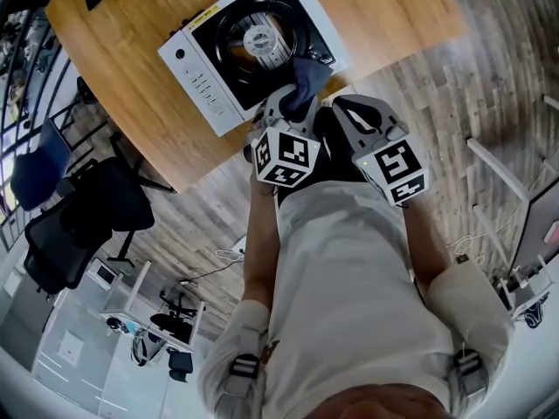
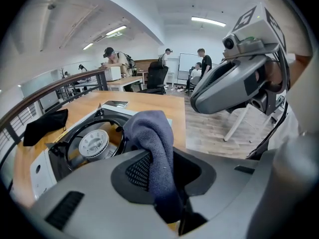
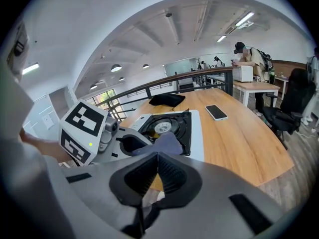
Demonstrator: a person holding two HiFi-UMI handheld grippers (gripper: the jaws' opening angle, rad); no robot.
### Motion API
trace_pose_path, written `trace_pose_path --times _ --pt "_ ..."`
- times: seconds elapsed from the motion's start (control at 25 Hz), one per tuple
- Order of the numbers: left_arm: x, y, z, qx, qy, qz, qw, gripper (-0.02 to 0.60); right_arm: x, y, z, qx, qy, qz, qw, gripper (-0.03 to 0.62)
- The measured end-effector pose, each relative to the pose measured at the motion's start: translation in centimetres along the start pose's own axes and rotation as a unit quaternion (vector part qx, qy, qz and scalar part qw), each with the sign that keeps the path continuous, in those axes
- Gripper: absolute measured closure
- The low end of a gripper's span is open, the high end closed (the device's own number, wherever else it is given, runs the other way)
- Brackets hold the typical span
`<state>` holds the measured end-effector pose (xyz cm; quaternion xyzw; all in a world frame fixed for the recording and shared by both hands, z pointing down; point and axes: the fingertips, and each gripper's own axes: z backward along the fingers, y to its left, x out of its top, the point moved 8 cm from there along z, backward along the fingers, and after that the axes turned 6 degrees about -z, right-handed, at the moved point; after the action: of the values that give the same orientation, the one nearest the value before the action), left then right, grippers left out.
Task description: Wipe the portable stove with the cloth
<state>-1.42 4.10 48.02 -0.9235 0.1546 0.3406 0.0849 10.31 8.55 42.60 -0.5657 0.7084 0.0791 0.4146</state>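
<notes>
- The left gripper (image 2: 159, 178) clamps the blue cloth (image 2: 152, 133) in its fingers over the near corner of the portable stove (image 1: 205, 77), upper centre of the head view. The pan support (image 1: 223, 33) could snag the cloth loose.
- The right gripper (image 3: 157, 176), fingers shut and empty, sits just beside the left and could bump it.

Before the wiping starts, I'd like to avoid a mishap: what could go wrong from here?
1. The left gripper pinches the cloth by one narrow fold, so it might pull free under pressure.
2. The stove sits close to the table edge. The right gripper is shut, empty and not steadying it, so a push could shift it.
3. The cloth may snag on the burner.
</notes>
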Motion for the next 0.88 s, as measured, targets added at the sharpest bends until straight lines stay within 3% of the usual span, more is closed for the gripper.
trace_pose_path --times 0.88 --pt "3.6 -0.6 -3.4 -0.041 -0.013 -0.033 0.9985 0.471 -1.0 -2.3 2.4 -0.054 -0.021 -0.046 0.997 0.572"
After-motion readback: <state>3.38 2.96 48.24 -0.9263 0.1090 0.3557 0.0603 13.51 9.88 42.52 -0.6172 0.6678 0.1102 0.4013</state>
